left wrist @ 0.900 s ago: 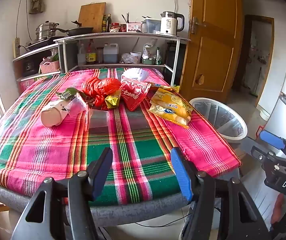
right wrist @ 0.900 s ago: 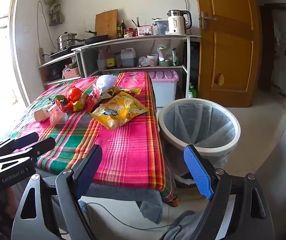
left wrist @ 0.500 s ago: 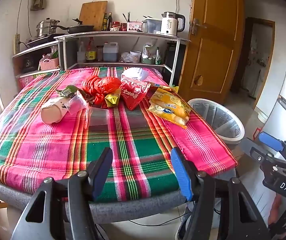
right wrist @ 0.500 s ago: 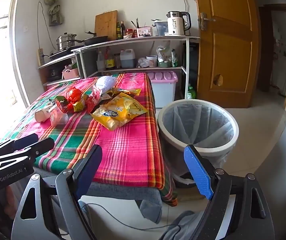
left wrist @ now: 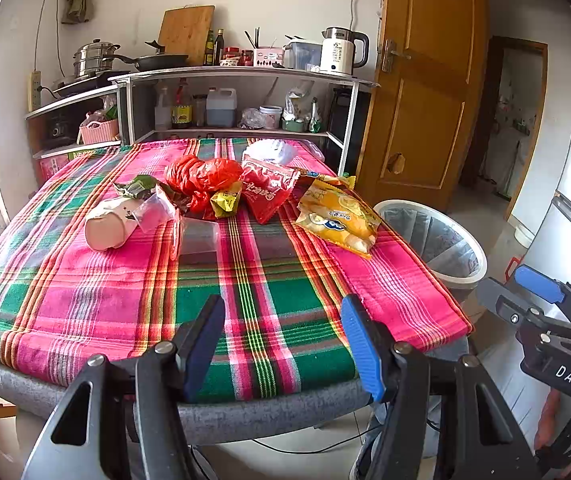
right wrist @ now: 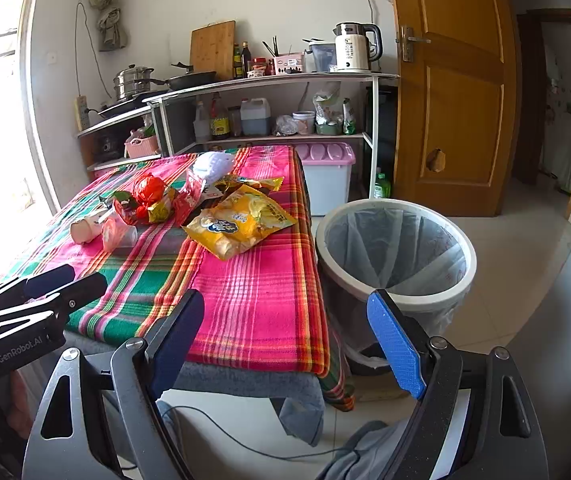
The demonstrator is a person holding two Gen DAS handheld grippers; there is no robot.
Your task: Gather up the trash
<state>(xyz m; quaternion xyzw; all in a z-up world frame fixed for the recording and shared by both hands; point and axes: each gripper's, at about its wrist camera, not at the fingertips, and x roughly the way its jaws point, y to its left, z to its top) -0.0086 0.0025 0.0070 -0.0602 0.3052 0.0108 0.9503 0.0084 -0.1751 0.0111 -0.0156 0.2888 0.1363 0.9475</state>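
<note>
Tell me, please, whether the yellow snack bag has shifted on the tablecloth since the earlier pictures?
No. The yellow snack bag lies on the same pink stripes of the tablecloth, near the edge beside the bin.

Wrappers (left wrist: 269, 192) lie mid-frame on the table (left wrist: 85, 300), shelves (left wrist: 241, 80) behind, the bin (left wrist: 433, 240) at its right.

My left wrist view faces the plaid-clothed tabletop (left wrist: 125, 280) from its near edge; my right looks from its corner, nearer the white lined bin (right wrist: 397, 248). Both share tabletop, bin, shelves.
</note>
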